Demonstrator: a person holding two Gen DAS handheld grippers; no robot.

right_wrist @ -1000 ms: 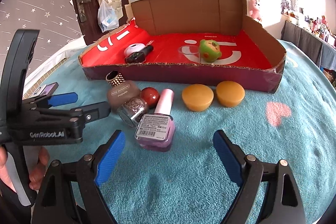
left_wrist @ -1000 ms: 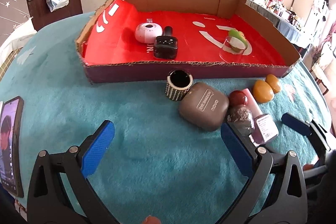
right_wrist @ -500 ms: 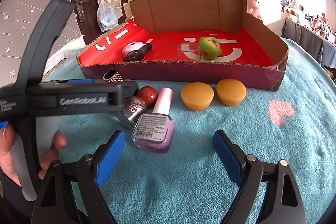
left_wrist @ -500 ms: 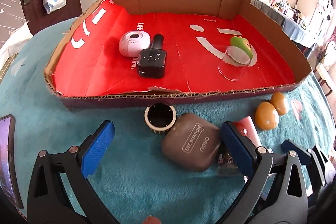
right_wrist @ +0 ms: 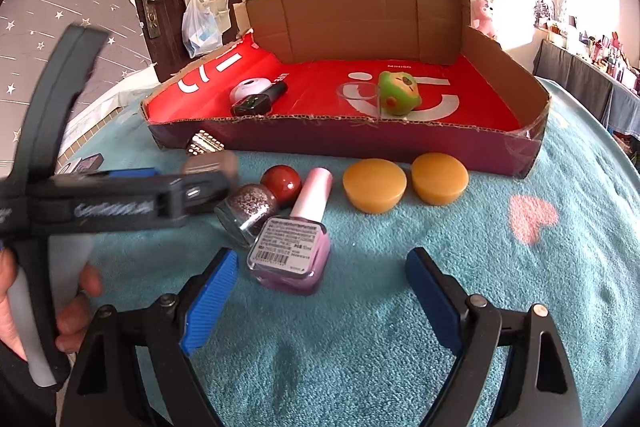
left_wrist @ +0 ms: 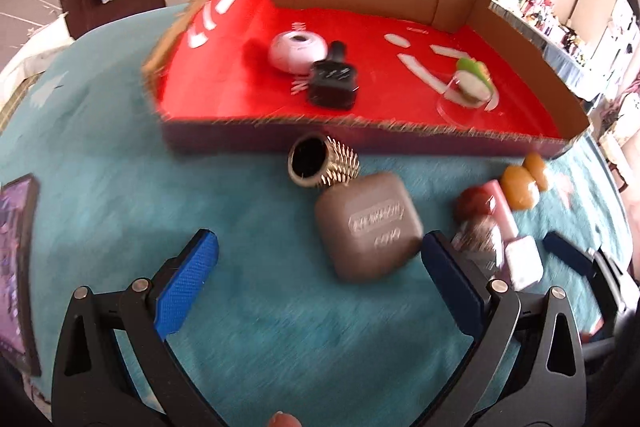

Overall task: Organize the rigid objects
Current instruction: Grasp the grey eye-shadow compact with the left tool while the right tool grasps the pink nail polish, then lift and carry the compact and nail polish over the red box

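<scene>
My left gripper (left_wrist: 320, 279) is open and empty over the teal cloth. A brown eye-shadow bottle (left_wrist: 366, 227) with a studded gold cap (left_wrist: 320, 167) lies just ahead, nearer its right finger (left_wrist: 452, 281). My right gripper (right_wrist: 320, 295) is open and empty. A pink nail polish bottle (right_wrist: 294, 247) lies between and just beyond its fingertips. A glitter bottle (right_wrist: 246, 211), a red ball (right_wrist: 281, 183) and two orange pucks (right_wrist: 374, 185) lie before the red cardboard tray (right_wrist: 400, 147). The left gripper (right_wrist: 120, 203) shows blurred in the right wrist view.
In the tray lie a white round case (left_wrist: 296, 51), a black bottle (left_wrist: 332, 85), a clear cup (right_wrist: 358, 99) and a green toy (right_wrist: 400, 93). A phone (left_wrist: 16, 267) lies at the cloth's left edge. Shelves stand to the right.
My left gripper has pulled back and swung, so the brown bottle now sits farther ahead; its view is motion-blurred. The right gripper has barely moved. No object has shifted.
</scene>
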